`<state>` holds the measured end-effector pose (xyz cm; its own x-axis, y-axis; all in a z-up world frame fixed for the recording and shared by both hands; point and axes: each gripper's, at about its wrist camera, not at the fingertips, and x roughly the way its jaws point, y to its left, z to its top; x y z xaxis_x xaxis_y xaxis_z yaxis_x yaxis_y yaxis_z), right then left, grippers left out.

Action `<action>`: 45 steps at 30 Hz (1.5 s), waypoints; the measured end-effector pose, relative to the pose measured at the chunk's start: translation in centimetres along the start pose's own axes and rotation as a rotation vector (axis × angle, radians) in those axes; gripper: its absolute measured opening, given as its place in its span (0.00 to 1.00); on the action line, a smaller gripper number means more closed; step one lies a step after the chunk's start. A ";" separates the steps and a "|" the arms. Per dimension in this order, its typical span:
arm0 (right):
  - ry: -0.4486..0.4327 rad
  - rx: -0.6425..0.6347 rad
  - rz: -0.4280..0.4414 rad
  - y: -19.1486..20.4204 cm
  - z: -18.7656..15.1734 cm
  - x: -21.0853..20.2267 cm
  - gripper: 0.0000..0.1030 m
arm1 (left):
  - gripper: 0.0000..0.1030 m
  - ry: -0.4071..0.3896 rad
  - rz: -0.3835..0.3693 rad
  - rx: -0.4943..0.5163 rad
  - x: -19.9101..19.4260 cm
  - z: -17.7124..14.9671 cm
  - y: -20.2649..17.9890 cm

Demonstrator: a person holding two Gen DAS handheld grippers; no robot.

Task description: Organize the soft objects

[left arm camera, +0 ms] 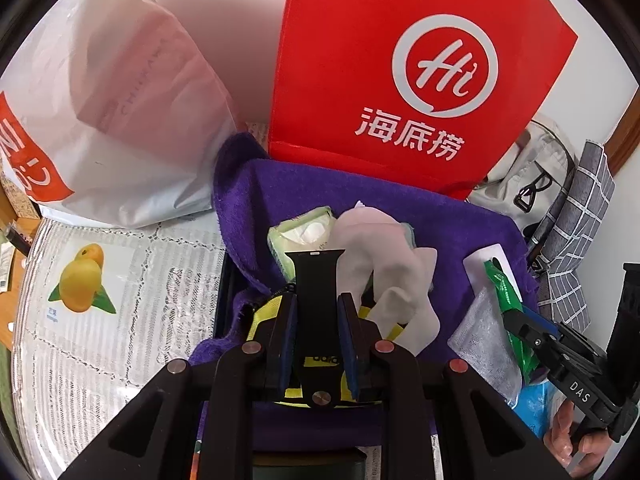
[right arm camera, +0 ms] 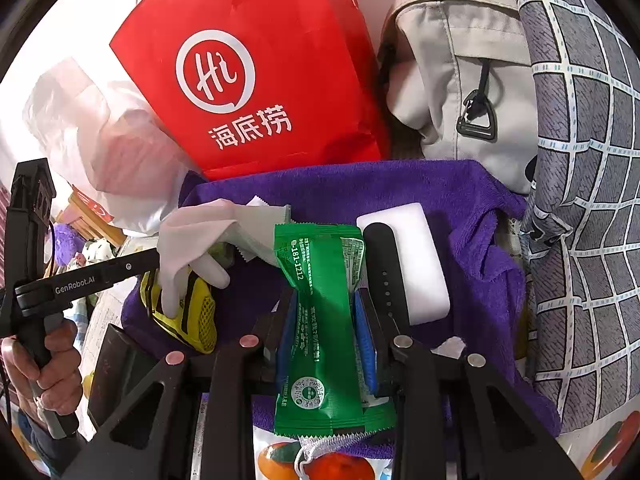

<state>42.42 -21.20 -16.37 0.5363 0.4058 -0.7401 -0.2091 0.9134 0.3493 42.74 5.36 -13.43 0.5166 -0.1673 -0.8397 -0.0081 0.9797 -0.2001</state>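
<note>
- Left wrist view, far left: one crinkly white plastic bag (left arm camera: 120, 120) on a lace-covered surface (left arm camera: 100, 320).
- Centre: left tongs (left arm camera: 318, 312), nearly closed, pinch one black rubbery watch strap (left arm camera: 316, 280) over a fuzzy purple towel (left arm camera: 400, 208); a limp white glove (left arm camera: 392, 276) and a yellow mesh pouch (right arm camera: 196, 316) lie there.
- Behind: one stiff red paper bag (left arm camera: 380, 60).
- Right: right tongs (right arm camera: 326, 304) clamp one glossy green packet (right arm camera: 324, 320); a second strap (right arm camera: 386, 264) crosses a white block (right arm camera: 420, 264).

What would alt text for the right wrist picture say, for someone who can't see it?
A handheld claw grips a green foil packet over a purple towel. On the towel lie a white block, a black strap, a white glove and a yellow mesh pouch. A red paper bag stands behind.
</note>
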 end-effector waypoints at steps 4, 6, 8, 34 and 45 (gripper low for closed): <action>0.013 0.002 -0.001 0.0 0.0 0.4 0.32 | 0.20 0.008 -0.003 0.003 0.3 -0.1 -0.3; 0.011 0.001 -0.005 0.0 0.0 0.3 0.33 | 0.20 0.011 -0.005 0.003 0.3 -0.1 -0.3; 0.001 -0.003 -0.007 0.1 0.0 0.2 0.34 | 0.20 0.011 -0.008 -0.002 0.2 0.0 -0.1; -0.135 -0.135 -0.141 2.8 0.5 -5.9 0.63 | 0.32 -0.020 0.057 0.090 -3.0 -0.5 -1.9; -0.083 -0.099 -0.176 3.2 -2.5 -11.7 0.71 | 0.56 -0.063 0.077 0.152 -9.9 -4.7 -4.8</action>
<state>33.42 -22.99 -8.00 0.6360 0.2394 -0.7336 -0.1832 0.9703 0.1579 33.67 1.81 -6.57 0.5722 -0.0881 -0.8154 0.0770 0.9956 -0.0535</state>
